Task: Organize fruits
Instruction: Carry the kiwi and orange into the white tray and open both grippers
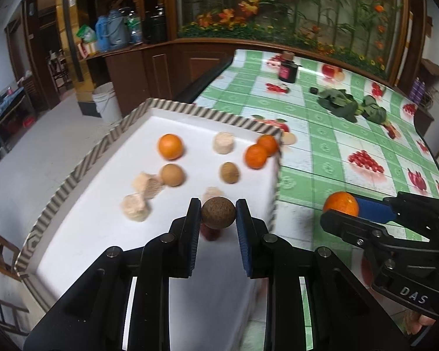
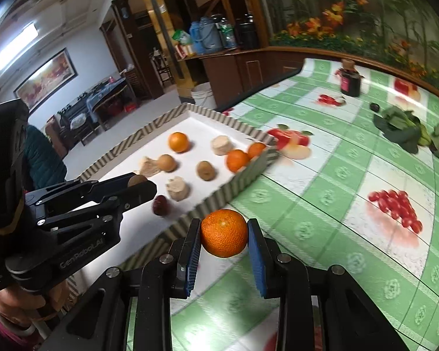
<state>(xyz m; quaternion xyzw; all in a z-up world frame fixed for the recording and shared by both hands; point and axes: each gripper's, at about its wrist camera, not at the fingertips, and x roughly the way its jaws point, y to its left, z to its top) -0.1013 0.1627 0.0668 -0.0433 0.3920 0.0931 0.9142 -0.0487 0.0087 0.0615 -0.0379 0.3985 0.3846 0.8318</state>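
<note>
The left gripper (image 1: 218,215) is clamped on a small brown fruit (image 1: 218,213), held above the near part of the white tray (image 1: 149,105), while the right gripper (image 2: 224,234) pinches an orange (image 2: 224,232) over the green tablecloth (image 2: 336,181), just outside the tray's striped wall. Both loads look set for the tray, so the job now is to carry each one in clear of the rim and set it down low before letting go, since round fruit dropped from any height will likely roll. Sorting by kind seems the sensible aim: the brown fruit would sit best by the 2 brown ones (image 1: 171,174) in mid-tray, and the orange by the pair of oranges (image 1: 256,156) against the far right wall or the lone orange (image 1: 170,146) further left. The right gripper must lift over the wall rather than push through it, as that wall stands directly between the orange and the tray floor. Inside, pale chunks (image 1: 134,206) lie scattered at the left and centre, and a dark red fruit (image 2: 160,204) rests under the left gripper, so a straight descent there risks landing on it; shifting forward to a bare white patch looks safer. The 2 grippers are close side by side and could knock together if both reach in at once. Further off on the cloth sit leafy greens (image 1: 341,102) and a dark jar (image 1: 288,70), well apart from the work
</note>
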